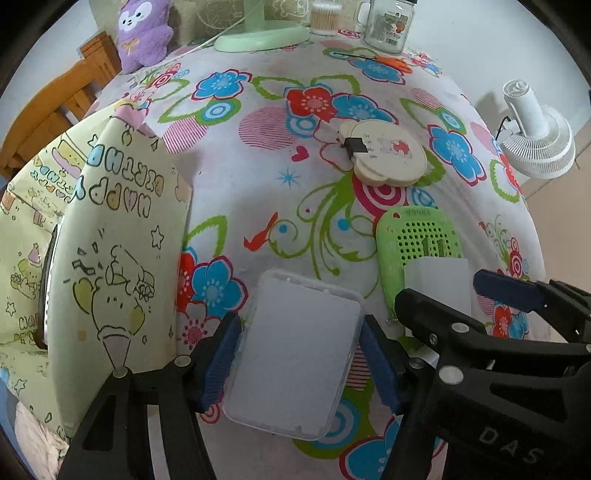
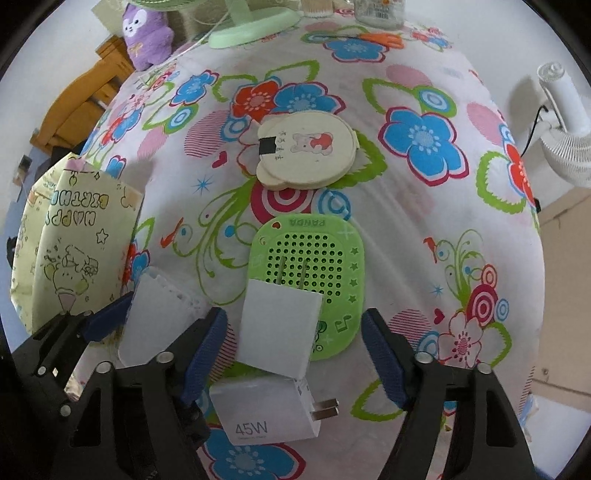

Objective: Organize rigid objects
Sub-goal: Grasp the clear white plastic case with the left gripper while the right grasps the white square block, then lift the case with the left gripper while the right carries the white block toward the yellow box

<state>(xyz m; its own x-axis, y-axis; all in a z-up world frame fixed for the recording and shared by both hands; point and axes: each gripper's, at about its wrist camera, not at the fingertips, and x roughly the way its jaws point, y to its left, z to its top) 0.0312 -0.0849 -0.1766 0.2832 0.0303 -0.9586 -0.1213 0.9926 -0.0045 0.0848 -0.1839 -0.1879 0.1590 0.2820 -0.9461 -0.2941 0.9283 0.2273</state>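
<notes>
My left gripper (image 1: pixel 301 319) is shut on a clear plastic box (image 1: pixel 295 362), its blue pads pressing the box's two long sides just above the flowered tablecloth (image 1: pixel 258 184). The same box (image 2: pixel 159 321) shows at the left of the right wrist view. My right gripper (image 2: pixel 295 314) stands open around a white plug charger (image 2: pixel 273 339), which leans on a green perforated pad (image 2: pixel 314 258); there is a gap at each pad. A second white charger marked 45W (image 2: pixel 266 413) lies below it. The right gripper (image 1: pixel 441 286) is also seen beside the green pad (image 1: pixel 417 236).
A cream bear-shaped disc (image 2: pixel 306 151) lies past the green pad. A yellow birthday-print bag (image 1: pixel 122 258) stands at the left. At the far edge are a purple plush (image 1: pixel 144 33), a green fan base (image 1: pixel 262 37), a glass jar (image 1: pixel 388 26) and orange scissors (image 1: pixel 395 62). A white fan (image 1: pixel 535 140) stands off the right edge.
</notes>
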